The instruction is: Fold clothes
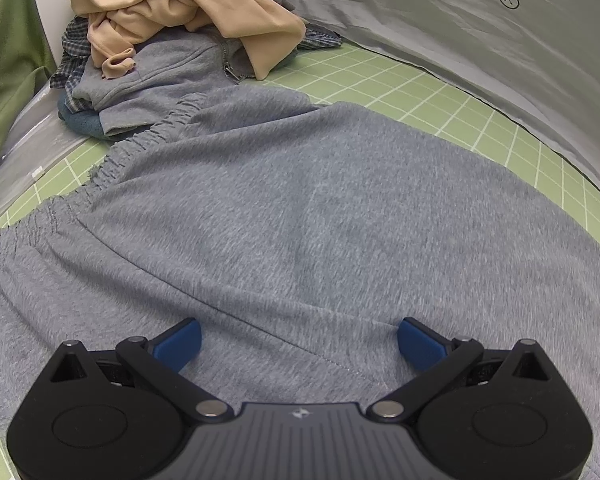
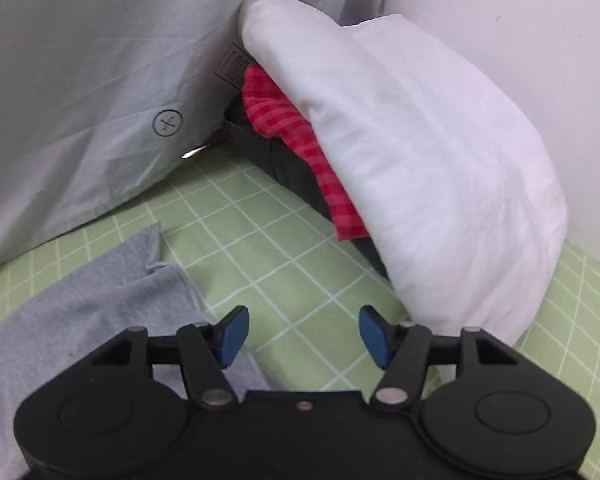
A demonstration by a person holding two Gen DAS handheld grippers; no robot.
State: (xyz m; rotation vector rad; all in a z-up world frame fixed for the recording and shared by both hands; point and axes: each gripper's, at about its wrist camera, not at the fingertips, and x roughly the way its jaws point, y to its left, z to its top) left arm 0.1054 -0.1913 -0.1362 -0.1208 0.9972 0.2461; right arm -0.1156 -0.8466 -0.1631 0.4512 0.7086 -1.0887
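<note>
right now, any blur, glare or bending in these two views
Left wrist view: even, soft light, the green grid sheet bows with the fisheye, and the grey pants smear slightly toward the right edge. Right wrist view: the white pillow is bright and nearly washed out, one small glint sits on the plastic, and dark vignette fills the corners.

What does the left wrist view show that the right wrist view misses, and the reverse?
Left wrist only: the open left gripper over the spread grey sweatpants, their elastic waistband, and a pile of clothes topped by a tan garment.

Right wrist only: the open right gripper, a white pillow, and a red striped cloth beneath it.

Both: the green grid mat, grey fabric, and the grey sheet.
</note>
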